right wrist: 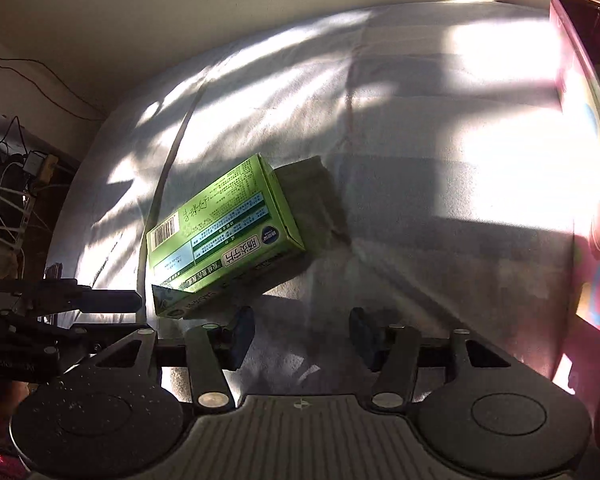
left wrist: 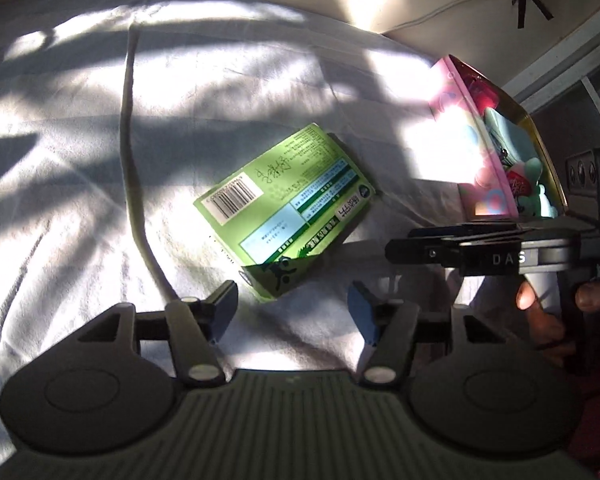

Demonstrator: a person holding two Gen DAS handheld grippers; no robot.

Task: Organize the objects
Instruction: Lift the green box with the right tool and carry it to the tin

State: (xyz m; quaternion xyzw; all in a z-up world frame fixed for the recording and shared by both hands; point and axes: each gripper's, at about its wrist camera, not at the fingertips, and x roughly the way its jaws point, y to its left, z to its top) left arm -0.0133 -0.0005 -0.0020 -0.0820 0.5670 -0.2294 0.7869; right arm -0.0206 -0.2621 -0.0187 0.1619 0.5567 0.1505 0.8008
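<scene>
Left gripper (left wrist: 294, 312) jaws apart, empty; right gripper (right wrist: 302, 334) likewise. Green box (left wrist: 286, 204) lies flat on white sheet (left wrist: 80, 152), pink box (left wrist: 496, 148) nearby.

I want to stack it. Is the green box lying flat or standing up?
Lying flat. The green box rests on the white sheet with its wide barcode face up; no gripper touches it.

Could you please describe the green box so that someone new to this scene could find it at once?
On the white sheet, left of the tall pink box, the green box lies flat and askew. Its lime colour and barcode set it apart.
</scene>
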